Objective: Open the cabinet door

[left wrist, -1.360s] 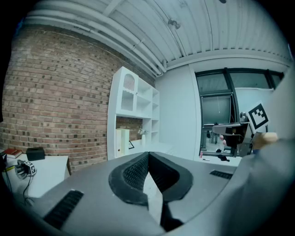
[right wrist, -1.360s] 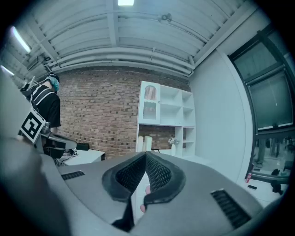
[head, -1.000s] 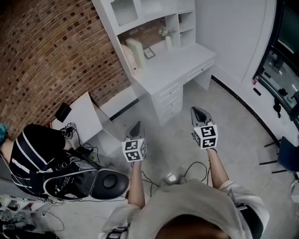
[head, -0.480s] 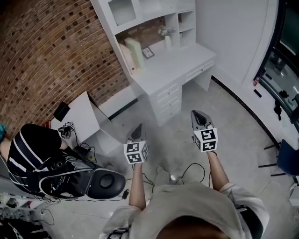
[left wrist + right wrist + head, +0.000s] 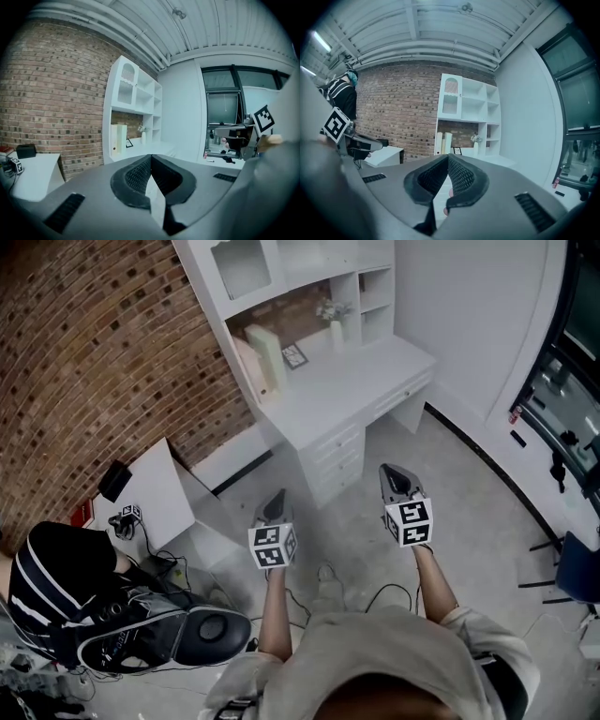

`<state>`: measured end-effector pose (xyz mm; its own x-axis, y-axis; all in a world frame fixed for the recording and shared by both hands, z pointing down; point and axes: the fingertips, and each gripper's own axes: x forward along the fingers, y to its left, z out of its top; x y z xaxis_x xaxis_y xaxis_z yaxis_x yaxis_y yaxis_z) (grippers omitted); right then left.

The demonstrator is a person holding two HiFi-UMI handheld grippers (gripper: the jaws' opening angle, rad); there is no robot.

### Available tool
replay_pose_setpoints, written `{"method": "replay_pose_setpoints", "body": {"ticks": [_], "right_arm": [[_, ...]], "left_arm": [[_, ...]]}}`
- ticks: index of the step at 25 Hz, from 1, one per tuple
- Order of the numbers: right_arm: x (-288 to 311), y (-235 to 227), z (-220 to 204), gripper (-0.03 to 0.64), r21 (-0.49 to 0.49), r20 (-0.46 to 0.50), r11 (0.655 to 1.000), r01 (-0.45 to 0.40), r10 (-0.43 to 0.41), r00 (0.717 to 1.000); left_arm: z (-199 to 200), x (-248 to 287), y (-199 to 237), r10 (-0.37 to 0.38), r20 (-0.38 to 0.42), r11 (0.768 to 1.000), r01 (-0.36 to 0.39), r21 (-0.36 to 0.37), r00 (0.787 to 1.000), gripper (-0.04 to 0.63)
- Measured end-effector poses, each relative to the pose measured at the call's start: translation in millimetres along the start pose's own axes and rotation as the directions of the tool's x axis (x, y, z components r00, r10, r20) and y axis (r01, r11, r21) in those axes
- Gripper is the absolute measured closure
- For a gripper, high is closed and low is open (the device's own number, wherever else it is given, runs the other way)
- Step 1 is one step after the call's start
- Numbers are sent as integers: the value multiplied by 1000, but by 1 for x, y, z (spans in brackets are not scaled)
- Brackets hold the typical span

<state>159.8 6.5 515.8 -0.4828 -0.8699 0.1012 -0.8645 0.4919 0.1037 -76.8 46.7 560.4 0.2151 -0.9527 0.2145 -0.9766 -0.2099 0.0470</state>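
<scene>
Cabinet door (image 5: pixel 242 263) well off: approach step.
Left gripper (image 5: pixel 274 501), right gripper (image 5: pixel 394 476): jaws pressed together, empty; next: close in, spread one.

The person wears a pale grey short-sleeved top (image 5: pixel 384 652). The left gripper (image 5: pixel 277 493) and right gripper (image 5: pixel 388 471) are grey tapered shells, each carrying a white cube (image 5: pixel 272 547) printed with black square markers. Black ribbed pads (image 5: pixel 136 176) line their jaws.

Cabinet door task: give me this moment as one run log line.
left gripper: shut, empty | right gripper: shut, empty | cabinet door: closed, untouched | position: both short of white desk
</scene>
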Motion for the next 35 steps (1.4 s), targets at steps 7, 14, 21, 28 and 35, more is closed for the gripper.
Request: {"method": "replay_pose_setpoints", "body": {"ticks": [7, 14, 21, 28, 35], "right_arm": [[96, -13, 15, 604, -4, -7, 1000, 15, -15, 1000], [185, -17, 37, 604, -29, -10, 999, 25, -25, 1000], [255, -20, 49, 604, -42, -10, 998, 50, -51, 999], [286, -26, 42, 604, -28, -24, 996, 82, -83, 996], [317, -40, 29, 604, -10, -41, 996, 85, -86, 995]], "left_arm": [[26, 87, 51, -26, 2, 1000, 26, 5, 1000, 569], [52, 157, 108, -47, 9, 999, 47, 0, 999, 569], [78, 218, 153, -81, 33, 997, 81, 4, 996, 569], [85, 258, 173, -109, 22, 994, 109, 15, 994, 569], [83, 290, 181, -116, -1, 993, 116, 24, 993, 569]]}}
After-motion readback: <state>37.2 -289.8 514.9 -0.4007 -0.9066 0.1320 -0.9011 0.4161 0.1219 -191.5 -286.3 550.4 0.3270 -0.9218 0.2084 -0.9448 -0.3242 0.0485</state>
